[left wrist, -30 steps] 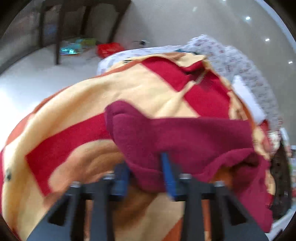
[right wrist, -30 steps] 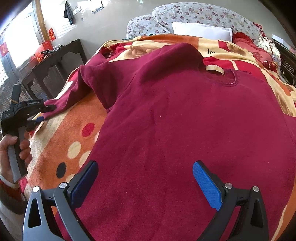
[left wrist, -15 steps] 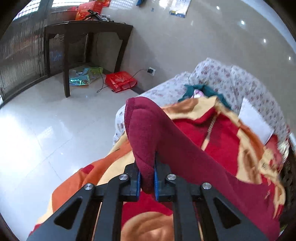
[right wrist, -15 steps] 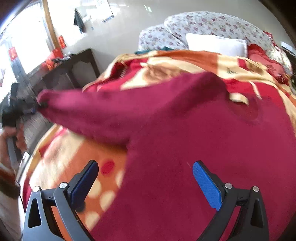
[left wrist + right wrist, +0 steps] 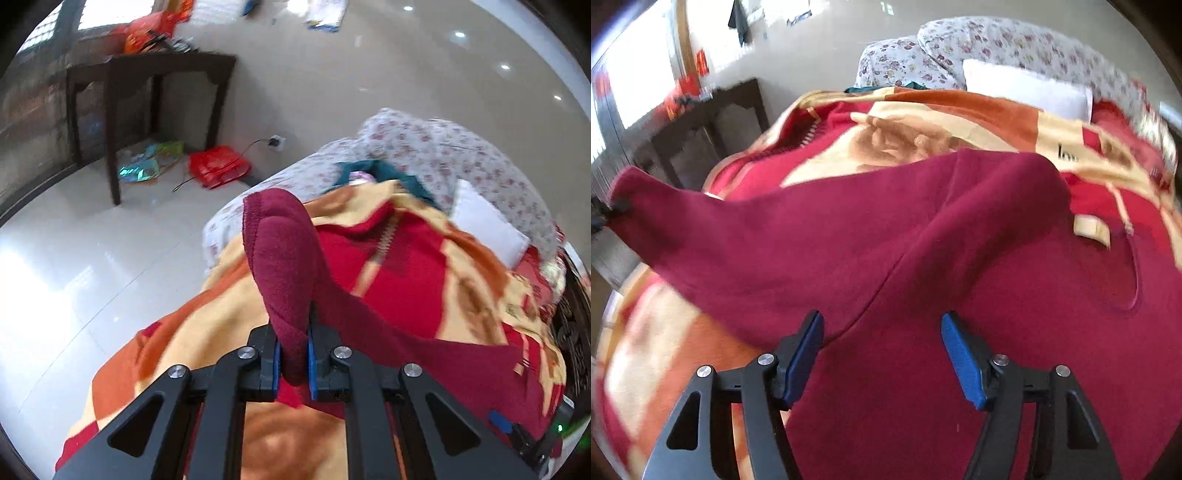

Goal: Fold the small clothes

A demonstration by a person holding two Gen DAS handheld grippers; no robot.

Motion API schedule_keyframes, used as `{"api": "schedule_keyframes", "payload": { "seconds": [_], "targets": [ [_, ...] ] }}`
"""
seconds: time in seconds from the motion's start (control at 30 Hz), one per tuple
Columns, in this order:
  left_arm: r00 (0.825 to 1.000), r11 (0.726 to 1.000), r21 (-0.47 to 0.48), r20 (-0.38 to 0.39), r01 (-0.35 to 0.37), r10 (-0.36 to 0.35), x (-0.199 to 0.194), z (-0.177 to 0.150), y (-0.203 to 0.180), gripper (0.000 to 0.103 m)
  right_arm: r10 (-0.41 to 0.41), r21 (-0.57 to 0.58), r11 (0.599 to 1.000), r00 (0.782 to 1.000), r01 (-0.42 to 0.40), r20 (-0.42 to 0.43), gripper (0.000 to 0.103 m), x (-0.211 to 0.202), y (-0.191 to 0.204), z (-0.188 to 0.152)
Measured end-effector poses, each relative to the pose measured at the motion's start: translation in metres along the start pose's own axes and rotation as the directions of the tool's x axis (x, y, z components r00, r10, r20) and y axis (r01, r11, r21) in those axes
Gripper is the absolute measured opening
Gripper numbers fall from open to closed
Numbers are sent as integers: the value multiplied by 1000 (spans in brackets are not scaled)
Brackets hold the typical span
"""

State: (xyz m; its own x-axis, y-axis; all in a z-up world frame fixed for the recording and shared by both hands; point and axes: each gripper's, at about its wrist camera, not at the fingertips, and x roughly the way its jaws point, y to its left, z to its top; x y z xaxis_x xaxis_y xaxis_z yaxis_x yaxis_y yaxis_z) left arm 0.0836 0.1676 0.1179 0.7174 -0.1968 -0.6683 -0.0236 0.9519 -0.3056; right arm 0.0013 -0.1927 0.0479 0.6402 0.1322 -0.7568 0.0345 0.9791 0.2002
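Maroon sweater sleeve cuff is pinched between the blue pads of my left tongs, raised off the blanket with the sleeve stretched taut back to the body. My right tongs stand partly apart, their jaws having just been closing, poised over the sweater where sleeve meets body, pads not pressing on the cloth. Sweater body lies flat on the orange-and-red blanket on the bed, with a white pillow near the head and a dark side table on the floor beyond.
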Motion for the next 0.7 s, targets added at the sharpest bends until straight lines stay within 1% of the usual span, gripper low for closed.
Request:
{"api": "schedule_keyframes", "payload": {
  "seconds": [0.07,0.17,0.2,0.27,0.3,0.37,0.4,0.47,0.5,0.57,0.63,0.7],
  "targets": [
    [999,999,33,14,43,-43,-16,-3,-20,10,-11,38,999,1000,10,10,78,-16,-14,-4],
    [992,987,105,33,119,-123,-44,-11,-63,10,-24,92,996,999,21,32,82,-45,-43,-8],
    [986,978,137,37,156,-163,-56,-16,-87,10,-25,104,994,999,21,37,82,-52,-51,-8],
    [977,963,183,33,199,-209,-66,-24,-119,10,-38,142,989,997,29,62,85,-77,-74,-11],
    [970,946,223,18,234,-244,-72,-33,-147,10,-41,154,988,997,30,71,86,-85,-82,-12],
    [955,921,260,-15,289,-296,-74,-47,-184,10,-52,194,981,993,31,103,89,-108,-103,-15],
    [943,898,291,-48,329,-330,-74,-61,-212,10,-62,211,977,991,36,119,90,-121,-114,-19],
    [928,868,332,-90,370,-361,-71,-82,-249,10,-86,235,971,986,51,142,92,-139,-133,-24],
    [918,844,362,-123,395,-377,-66,-100,-275,10,-101,247,967,983,61,151,92,-146,-141,-26],
    [905,816,392,-173,425,-388,-56,-125,-307,10,-138,285,954,978,89,159,94,-161,-163,-35],
    [888,793,403,-248,458,-387,-32,-159,-340,10,-163,322,941,975,107,153,94,-168,-184,-43],
    [889,787,419,-270,453,-369,-15,-183,-360,10,-188,368,922,972,125,141,94,-172,-208,-53]
  ]
}}
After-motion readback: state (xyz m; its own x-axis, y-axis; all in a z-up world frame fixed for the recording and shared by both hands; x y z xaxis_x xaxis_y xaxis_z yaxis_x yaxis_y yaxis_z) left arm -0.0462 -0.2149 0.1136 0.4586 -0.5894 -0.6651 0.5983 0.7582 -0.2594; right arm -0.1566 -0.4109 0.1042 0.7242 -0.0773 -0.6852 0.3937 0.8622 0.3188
